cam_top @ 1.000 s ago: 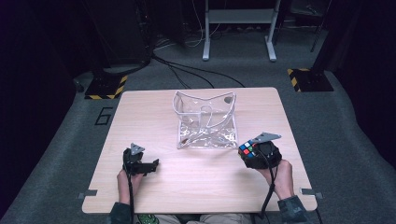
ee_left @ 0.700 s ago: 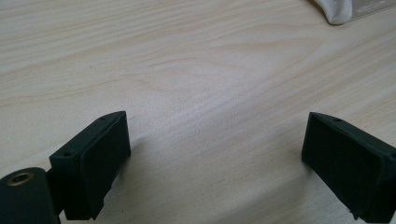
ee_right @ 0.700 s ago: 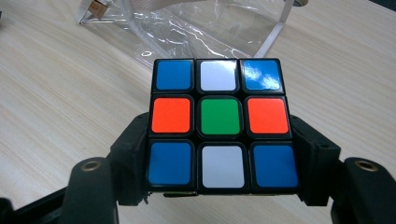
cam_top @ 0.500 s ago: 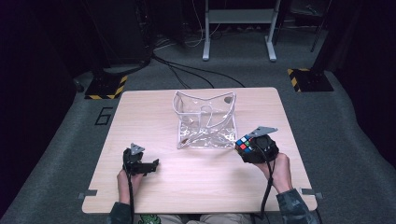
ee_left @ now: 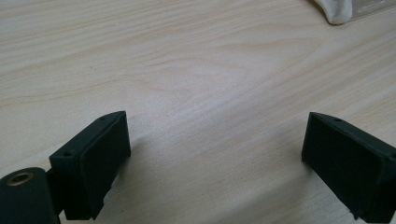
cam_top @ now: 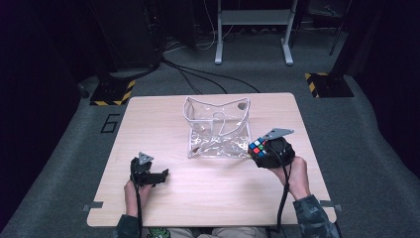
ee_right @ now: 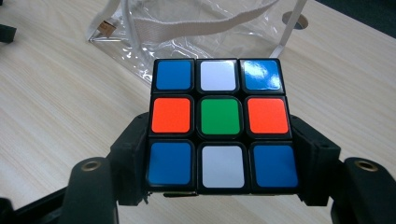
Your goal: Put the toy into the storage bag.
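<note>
Near left of the wooden table (cam_top: pixel 208 198): left gripper (cam_top: pixel 161 174), low over the bare wood, jaws spread wide with nothing between them, pointing right toward the middle of the table. Centre, slightly far: clear plastic bag (cam_top: pixel 216 128), mouth open upward, white-edged rim and a white strap looped inside, standing on the table; from the right gripper view, just beyond the cube and a little left. Right, near the bag's near right corner: right gripper (cam_top: pixel 258 151), clamped on a puzzle cube (ee_right: pixel 219 123), one jaw pressed against each side face. Cube equal on all sides, so no long axis to speak of; held square between the pads, one face toward the gripper's camera, another facing up in the high view. Facing side: blue, white, blue along the top row; orange, green, orange across the middle; blue, white, blue along the bottom; black body between glossy stickers. Probably lifted just clear of the table, though hard to judge from above.
</note>
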`<state>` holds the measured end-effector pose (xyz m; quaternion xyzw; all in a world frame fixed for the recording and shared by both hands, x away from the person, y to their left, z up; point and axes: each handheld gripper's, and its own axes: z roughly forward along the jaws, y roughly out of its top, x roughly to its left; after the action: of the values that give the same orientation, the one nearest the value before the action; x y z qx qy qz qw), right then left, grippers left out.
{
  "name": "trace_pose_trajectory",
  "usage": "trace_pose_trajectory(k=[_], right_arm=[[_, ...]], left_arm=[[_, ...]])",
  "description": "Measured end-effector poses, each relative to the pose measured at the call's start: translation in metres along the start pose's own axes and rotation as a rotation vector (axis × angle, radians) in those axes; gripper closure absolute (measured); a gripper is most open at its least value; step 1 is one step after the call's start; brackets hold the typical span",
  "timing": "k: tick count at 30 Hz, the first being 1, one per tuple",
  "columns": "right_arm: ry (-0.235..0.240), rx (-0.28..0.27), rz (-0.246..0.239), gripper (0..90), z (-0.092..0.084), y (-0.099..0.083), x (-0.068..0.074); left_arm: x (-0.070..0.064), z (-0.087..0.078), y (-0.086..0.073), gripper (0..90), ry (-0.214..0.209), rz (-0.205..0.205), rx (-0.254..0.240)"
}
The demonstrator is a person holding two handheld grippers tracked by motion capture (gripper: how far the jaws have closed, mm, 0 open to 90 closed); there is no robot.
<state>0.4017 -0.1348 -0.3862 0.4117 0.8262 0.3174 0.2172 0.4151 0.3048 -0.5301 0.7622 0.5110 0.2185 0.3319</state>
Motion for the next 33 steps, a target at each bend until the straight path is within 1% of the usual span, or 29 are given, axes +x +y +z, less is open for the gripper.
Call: trace_pose_trajectory(k=[2,3,8,9,18,20,22,24,25,26,27,30,31,32,33], right_arm=[[-0.003,-0.002,0.006,33.5,-0.001,0.002,0.0],[0.0,-0.006,-0.001,33.5,-0.002,0.005,0.0],[0.0,-0.009,-0.002,33.5,-0.002,0.01,-0.001],[0.002,-0.011,-0.011,33.5,-0.003,0.012,-0.001],[0.006,-0.022,-0.031,33.5,-0.004,0.027,0.0],[0.006,-0.023,-0.046,33.5,-0.005,0.03,0.0],[0.009,-0.024,-0.044,33.5,-0.005,0.033,0.0],[0.008,-0.028,-0.06,33.5,-0.006,0.037,0.0],[0.008,-0.029,-0.055,33.5,-0.006,0.039,0.001],[0.007,-0.033,-0.064,33.5,-0.006,0.04,0.0],[0.007,-0.031,-0.061,33.5,-0.006,0.041,0.001],[0.007,-0.025,-0.08,33.5,-0.007,0.046,0.001],[0.004,-0.024,-0.079,33.5,-0.007,0.048,0.002],[0.003,-0.026,-0.092,33.5,-0.007,0.05,0.002],[0.004,-0.023,-0.091,33.5,-0.007,0.051,0.002]], left_arm=[[0.0,0.0,0.0,7.6,0.001,0.0,0.0],[0.0,0.0,0.0,7.6,0.0,0.0,0.0],[0.0,0.0,0.0,7.6,0.0,-0.001,-0.003],[0.0,0.0,0.0,7.6,0.0,0.0,-0.002],[0.0,0.0,0.0,7.6,0.0,-0.001,-0.002],[0.0,0.0,0.0,7.6,0.0,-0.001,-0.003],[0.0,0.0,0.0,7.6,0.0,-0.001,-0.002],[0.0,0.0,0.0,7.6,0.0,-0.001,-0.002],[0.0,0.0,0.0,7.6,0.0,-0.001,-0.003],[0.0,0.0,0.0,7.6,0.0,-0.001,-0.002],[0.0,0.0,0.0,7.6,0.001,0.0,0.0],[0.0,0.0,0.0,7.6,0.0,-0.001,-0.002],[0.0,0.0,0.0,7.6,0.0,-0.001,-0.002],[0.0,0.0,0.0,7.6,0.0,0.0,0.0],[0.0,0.0,0.0,7.6,0.0,-0.001,-0.002]])
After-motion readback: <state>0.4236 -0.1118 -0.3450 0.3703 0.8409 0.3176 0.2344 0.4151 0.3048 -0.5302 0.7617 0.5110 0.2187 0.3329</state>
